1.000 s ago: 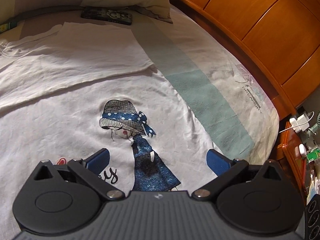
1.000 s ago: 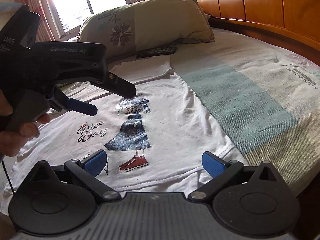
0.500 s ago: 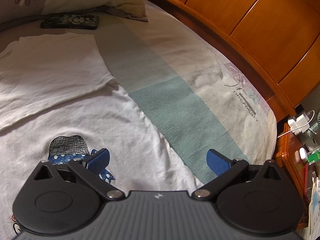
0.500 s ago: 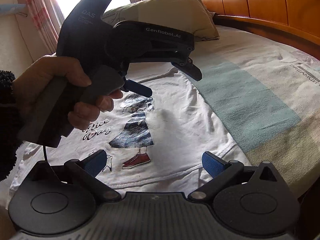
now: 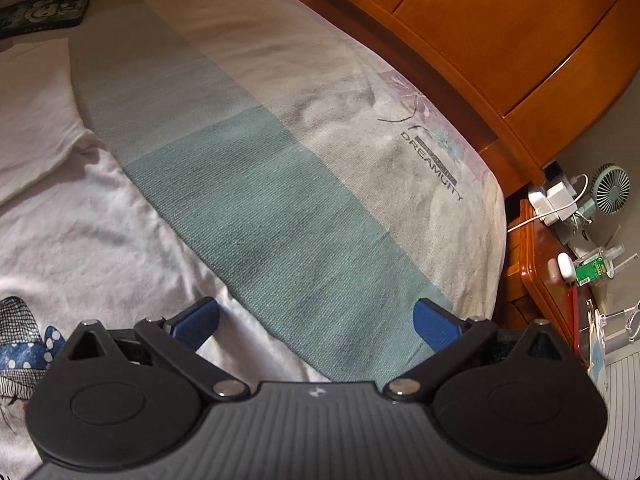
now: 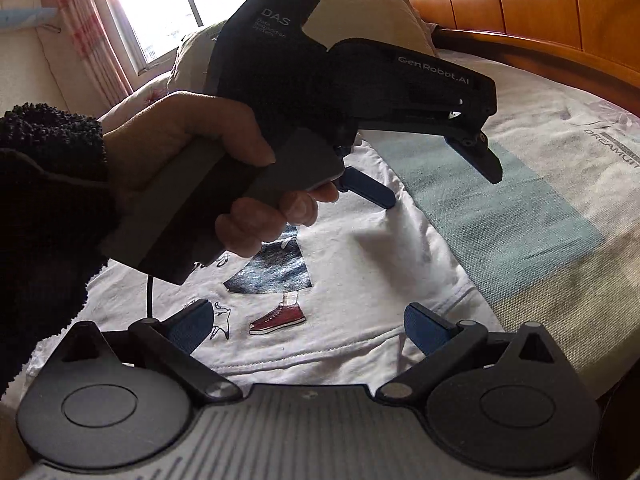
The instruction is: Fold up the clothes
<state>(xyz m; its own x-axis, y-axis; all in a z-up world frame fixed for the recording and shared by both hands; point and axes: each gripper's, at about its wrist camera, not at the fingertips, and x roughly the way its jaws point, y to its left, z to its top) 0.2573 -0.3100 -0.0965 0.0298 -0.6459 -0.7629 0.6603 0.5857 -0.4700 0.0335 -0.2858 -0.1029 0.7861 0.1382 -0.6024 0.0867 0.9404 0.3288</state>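
Note:
A white T-shirt [image 6: 360, 264] with a printed girl in a blue dress and red sneakers lies flat on the bed. In the left wrist view its right side edge [image 5: 120, 232] and a sleeve run along the teal stripe. My left gripper [image 5: 316, 322] hovers open over that side edge, one pad above the shirt, the other above the sheet. Seen from the right wrist, the left gripper [image 6: 440, 184] is held by a hand above the shirt's right side. My right gripper [image 6: 306, 326] stays open just above the bottom hem, holding nothing.
The bed sheet [image 5: 280, 208] has a teal stripe and a printed logo. A wooden headboard [image 5: 500, 40] curves along the far side. A phone [image 5: 44, 16] lies near the pillow [image 6: 360, 16]. A nightstand [image 5: 560, 280] with a fan, chargers and bottles stands beside the bed.
My left gripper has swung right, from over the printed figure to the shirt's right side edge. The right gripper has barely moved.

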